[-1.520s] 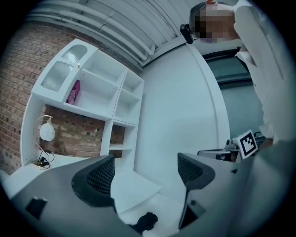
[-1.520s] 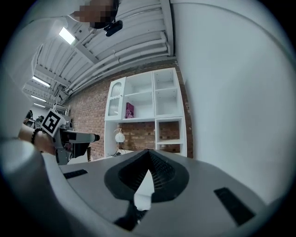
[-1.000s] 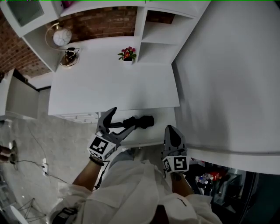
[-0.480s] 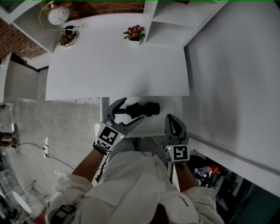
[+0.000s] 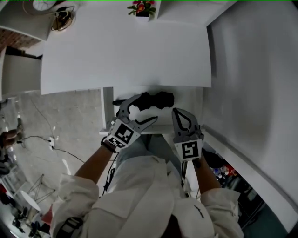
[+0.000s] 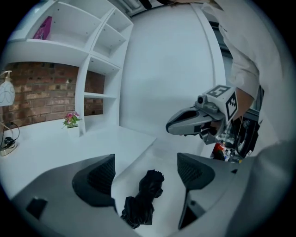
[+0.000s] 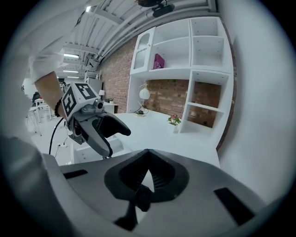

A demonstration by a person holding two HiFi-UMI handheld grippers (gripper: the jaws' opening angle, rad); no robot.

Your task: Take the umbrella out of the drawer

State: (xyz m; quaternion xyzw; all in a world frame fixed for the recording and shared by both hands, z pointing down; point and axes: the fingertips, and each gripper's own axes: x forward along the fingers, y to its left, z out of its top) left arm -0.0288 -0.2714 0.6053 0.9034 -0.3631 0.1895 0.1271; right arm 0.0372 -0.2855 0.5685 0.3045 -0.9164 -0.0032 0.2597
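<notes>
Since half a second ago my left gripper (image 5: 145,109) has pushed further over the open drawer (image 5: 107,110), and the right gripper (image 5: 179,114) has come up beside it at the drawer's front edge.

Seen from the left gripper view, the left gripper (image 6: 148,173) has its jaws spread wide. The folded black umbrella (image 6: 143,199) shows in the gap between them, lying on the white drawer floor. Neither pad touches it.

From the head view the umbrella (image 5: 156,99) lies lengthwise across the drawer, just under the edge of the white desk top (image 5: 125,56). One left jaw reaches over its left end.

My right gripper (image 7: 147,159) has its jaws pressed together with nothing between them. It hangs just right of the umbrella, and I cannot tell whether it touches the drawer. Its own view looks past the left gripper (image 7: 99,132) to the desk and the white shelves (image 7: 185,55) against a brick wall.

A small pot of red flowers (image 5: 143,8) stands at the far edge of the desk, well away from both grippers.
</notes>
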